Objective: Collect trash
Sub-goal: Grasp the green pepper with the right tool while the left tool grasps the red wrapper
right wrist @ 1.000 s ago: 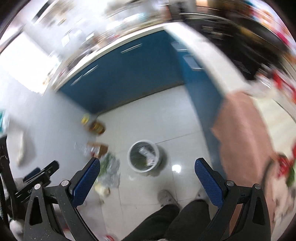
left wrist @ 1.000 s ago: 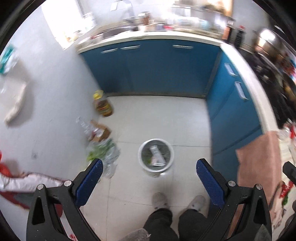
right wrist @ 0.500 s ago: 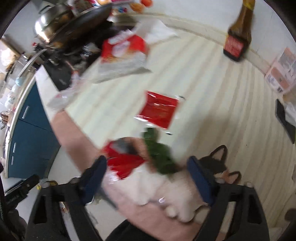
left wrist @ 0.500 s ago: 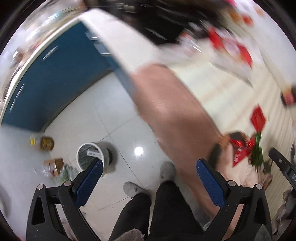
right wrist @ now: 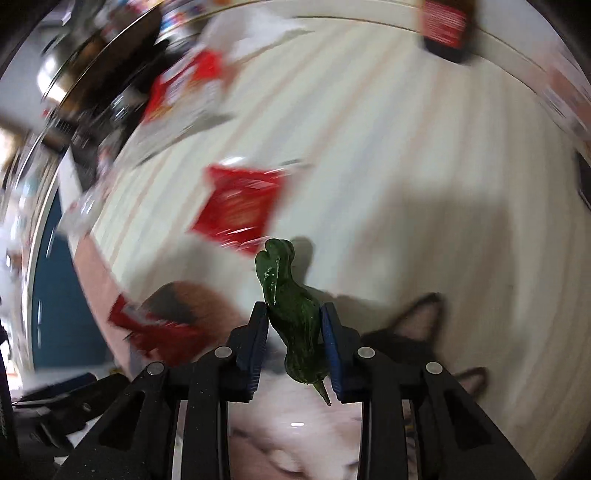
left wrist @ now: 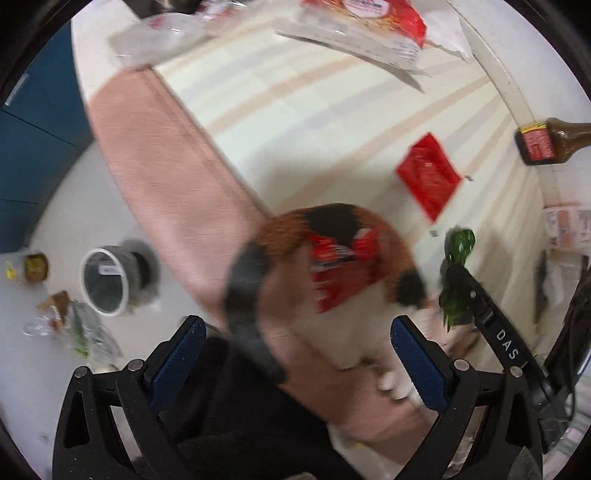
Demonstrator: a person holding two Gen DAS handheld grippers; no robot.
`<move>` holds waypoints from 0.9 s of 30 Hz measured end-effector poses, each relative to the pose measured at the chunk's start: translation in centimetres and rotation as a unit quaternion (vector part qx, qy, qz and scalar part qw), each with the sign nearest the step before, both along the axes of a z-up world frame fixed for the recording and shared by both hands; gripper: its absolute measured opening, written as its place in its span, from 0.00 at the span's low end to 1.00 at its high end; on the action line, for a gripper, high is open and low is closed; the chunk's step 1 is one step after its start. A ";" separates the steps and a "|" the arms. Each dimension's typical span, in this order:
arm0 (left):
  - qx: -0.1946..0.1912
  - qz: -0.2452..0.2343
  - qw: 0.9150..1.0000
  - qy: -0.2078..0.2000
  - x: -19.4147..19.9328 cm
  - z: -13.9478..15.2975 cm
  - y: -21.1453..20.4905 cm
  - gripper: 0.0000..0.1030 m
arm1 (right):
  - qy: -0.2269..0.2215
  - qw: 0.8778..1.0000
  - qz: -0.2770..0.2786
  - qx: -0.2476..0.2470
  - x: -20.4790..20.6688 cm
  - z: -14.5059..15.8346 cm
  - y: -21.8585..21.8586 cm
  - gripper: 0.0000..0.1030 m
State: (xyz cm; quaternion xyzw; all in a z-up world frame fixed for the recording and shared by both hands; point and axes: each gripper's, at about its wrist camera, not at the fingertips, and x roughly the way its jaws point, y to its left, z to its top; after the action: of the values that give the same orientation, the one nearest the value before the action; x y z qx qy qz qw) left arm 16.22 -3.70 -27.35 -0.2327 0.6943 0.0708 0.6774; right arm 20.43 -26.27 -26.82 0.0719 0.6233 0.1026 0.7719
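Observation:
My right gripper (right wrist: 294,314) is shut on a wrinkled green pepper (right wrist: 291,306), held just above the striped counter; it also shows in the left wrist view (left wrist: 456,280). My left gripper (left wrist: 295,332) is open and empty over a calico cat (left wrist: 343,266) at the counter's edge. A crumpled red wrapper (left wrist: 340,266) lies on the cat's back. A flat red packet (left wrist: 428,177) lies on the counter, also in the right wrist view (right wrist: 240,206). The grey trash bin (left wrist: 105,282) stands on the floor below.
A pink towel (left wrist: 159,162) hangs over the counter edge. A large red and white bag (left wrist: 369,26) and a brown sauce bottle (left wrist: 546,142) sit at the back. Loose trash (left wrist: 70,317) lies on the floor left of the bin, beside blue cabinets (left wrist: 33,147).
Both grippers swung from the floor and bin up to the counter. The right gripper closed on the green pepper. The left gripper stayed open and now sits over the cat.

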 end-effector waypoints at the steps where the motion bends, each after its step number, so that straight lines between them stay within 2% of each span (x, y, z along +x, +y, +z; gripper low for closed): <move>1: -0.007 0.001 1.000 0.000 0.6 -0.3 -0.5 0.99 | -0.001 1.000 -0.011 -0.002 0.4 0.0 -1.2 0.30; 3: -0.019 -0.001 1.000 -0.001 1.5 -0.9 -1.2 0.96 | -0.004 1.000 -0.028 -0.008 0.8 0.1 -3.4 0.30; 5: -0.016 -0.006 1.000 -0.004 2.1 -1.4 -1.8 0.88 | -0.005 0.999 -0.041 -0.013 0.9 0.1 -5.2 0.30; 6: -0.008 -0.014 1.000 -0.007 2.2 -1.4 -2.2 0.83 | -0.005 0.999 -0.046 -0.016 1.0 0.0 -5.7 0.30; 8: 0.012 -0.037 0.999 -0.013 2.7 -1.5 -3.0 0.79 | -0.007 0.998 -0.055 -0.017 1.0 0.0 -6.9 0.29; 9: 0.022 -0.047 0.998 -0.018 2.8 -1.3 -3.4 0.73 | -0.009 0.998 -0.060 -0.021 1.0 0.0 -7.4 0.30; 11: 0.039 -0.073 0.996 -0.024 3.1 -1.2 -4.4 0.50 | -0.012 0.998 -0.065 -0.023 0.7 0.2 -8.1 0.29; 12: 0.045 -0.085 0.995 -0.026 3.2 -1.1 -4.8 0.29 | -0.013 0.997 -0.068 -0.023 0.5 0.3 -8.2 0.30; 13: 0.049 -0.094 0.994 -0.028 3.1 -1.0 -5.0 0.17 | -0.014 0.997 -0.070 -0.022 0.3 0.4 -8.3 0.29; 14: 0.055 -0.103 0.993 -0.033 3.2 -0.8 -5.3 0.15 | -0.014 0.997 -0.070 -0.021 0.2 0.4 -8.4 0.29; 15: 0.068 -0.113 0.990 -0.042 3.2 -0.4 -5.6 0.06 | -0.014 0.997 -0.069 -0.021 0.4 0.3 -8.0 0.29; 21: 0.103 -0.150 0.979 -0.087 3.1 2.2 -6.6 0.00 | -0.027 0.998 -0.048 -0.027 1.3 0.9 -5.4 0.29; 27: 0.121 -0.140 0.975 -0.120 2.4 4.3 -5.0 0.00 | -0.047 0.998 -0.025 -0.021 1.7 2.6 -3.0 0.29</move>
State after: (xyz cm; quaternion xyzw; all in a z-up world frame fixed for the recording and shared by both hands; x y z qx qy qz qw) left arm 18.65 -8.68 -23.05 -0.0566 0.6201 0.0301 0.7819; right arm 22.09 -29.24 -24.17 0.0662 0.5865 0.0730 0.8039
